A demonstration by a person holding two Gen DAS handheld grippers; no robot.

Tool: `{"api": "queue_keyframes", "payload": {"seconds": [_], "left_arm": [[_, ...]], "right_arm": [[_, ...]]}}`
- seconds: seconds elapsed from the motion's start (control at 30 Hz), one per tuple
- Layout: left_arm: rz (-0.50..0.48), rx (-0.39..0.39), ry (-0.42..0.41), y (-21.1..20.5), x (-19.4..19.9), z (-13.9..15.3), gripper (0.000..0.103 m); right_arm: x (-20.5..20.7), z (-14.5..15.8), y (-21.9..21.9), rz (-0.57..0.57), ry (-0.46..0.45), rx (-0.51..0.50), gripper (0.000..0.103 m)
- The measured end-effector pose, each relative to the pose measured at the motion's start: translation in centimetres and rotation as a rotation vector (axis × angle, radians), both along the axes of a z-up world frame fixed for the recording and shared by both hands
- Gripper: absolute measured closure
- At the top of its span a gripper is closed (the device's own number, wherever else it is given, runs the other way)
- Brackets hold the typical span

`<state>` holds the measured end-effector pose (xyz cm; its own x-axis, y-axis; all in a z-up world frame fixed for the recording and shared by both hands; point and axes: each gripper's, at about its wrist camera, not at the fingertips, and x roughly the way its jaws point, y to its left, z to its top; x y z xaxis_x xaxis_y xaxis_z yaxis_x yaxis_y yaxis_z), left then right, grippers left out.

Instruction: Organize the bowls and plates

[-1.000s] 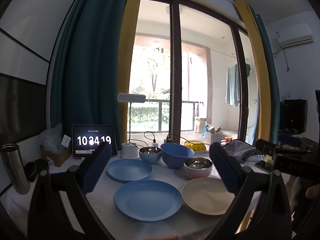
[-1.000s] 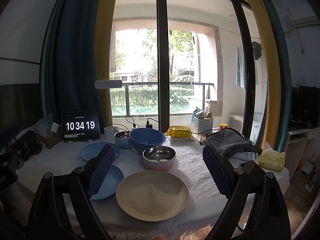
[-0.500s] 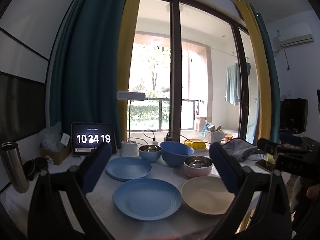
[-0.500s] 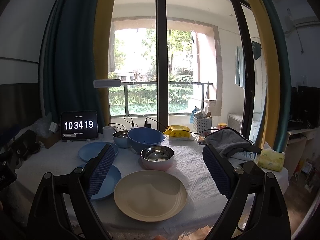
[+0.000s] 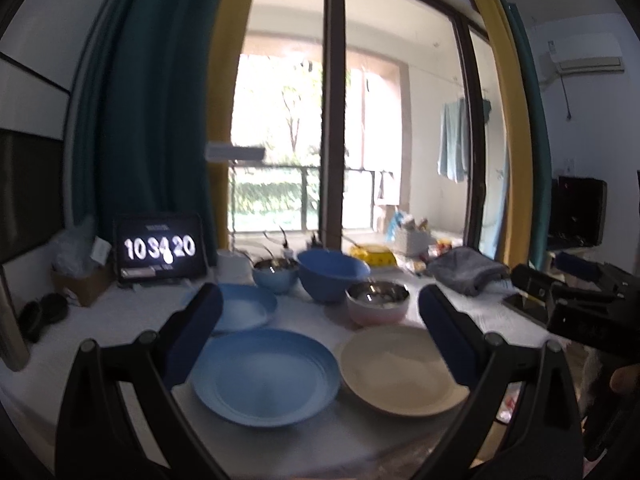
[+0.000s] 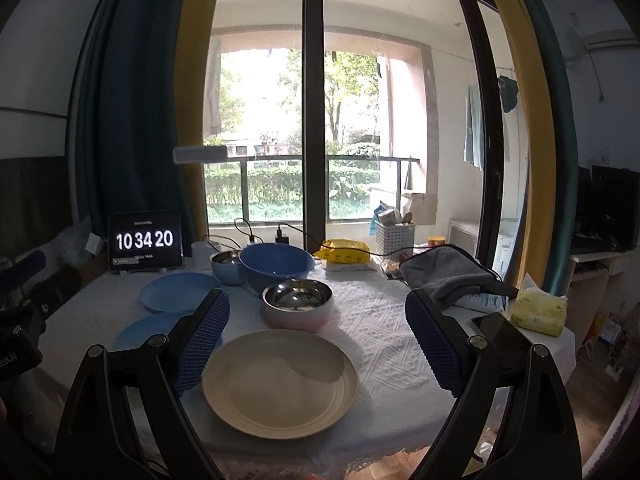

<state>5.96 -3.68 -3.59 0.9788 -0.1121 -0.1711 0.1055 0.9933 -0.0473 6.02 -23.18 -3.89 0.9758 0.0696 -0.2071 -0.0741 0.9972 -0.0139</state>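
Since nothing has been lifted yet, the step in hand looks like choosing a first plate and closing in on it. Both tools are spread wide with nothing between the pads: the left gripper (image 5: 320, 332) frames the near blue plate (image 5: 264, 376) at lower centre of its view, and the right gripper (image 6: 318, 340) frames the cream plate (image 6: 280, 380) at lower centre of its own.

To do this well, I would come in low at a plate's near rim, one pad over and one under the lip, since these shallow plates lie flat on the white tablecloth (image 6: 380, 332) and offer little edge to pinch. Stacking plates on plates and nesting bowls separately seems the sensible order. A second blue plate (image 6: 176, 292) lies at middle left. Behind it, near the frame centre, are the small blue bowl (image 6: 226, 268) and the large blue bowl (image 6: 276, 266), which appear to touch. The pink bowl (image 6: 298, 306) with a steel lining stands just above the cream plate.

The left view is smeared by motion, so rims and gaps there are unreliable. In the right view the near blue plate is largely covered by a pad. The table's near edge is cut off in both.
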Motion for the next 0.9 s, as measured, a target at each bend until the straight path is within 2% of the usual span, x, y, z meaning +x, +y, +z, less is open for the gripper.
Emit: {"api": "queue_keyframes", "payload": {"seconds": [0.17, 0.57, 0.73, 0.8, 0.9], "left_arm": [[-0.036, -0.004, 0.095, -1.5, 2.2, -2.1, 0.005], [-0.134, 0.008, 0.278, -4.9, 6.4, -6.8, 0.006], [-0.166, -0.008, 0.387, -5.7, 8.7, -8.7, 0.019], [-0.166, -0.018, 0.438, -5.9, 9.6, -9.4, 0.031], [-0.159, -0.020, 0.489, -6.2, 10.3, -10.3, 0.044]], "right_arm": [[1.4, -1.7, -0.9, 0.004, 0.040, -0.011, 0.013], [5.0, -6.8, -2.1, 0.017, 0.161, -0.018, 0.035], [7.1, -9.2, -2.8, 0.028, 0.229, 0.016, 0.043], [7.9, -10.1, -3.1, 0.032, 0.254, 0.033, 0.046], [8.8, -11.0, -3.5, 0.040, 0.281, 0.058, 0.053]]}}
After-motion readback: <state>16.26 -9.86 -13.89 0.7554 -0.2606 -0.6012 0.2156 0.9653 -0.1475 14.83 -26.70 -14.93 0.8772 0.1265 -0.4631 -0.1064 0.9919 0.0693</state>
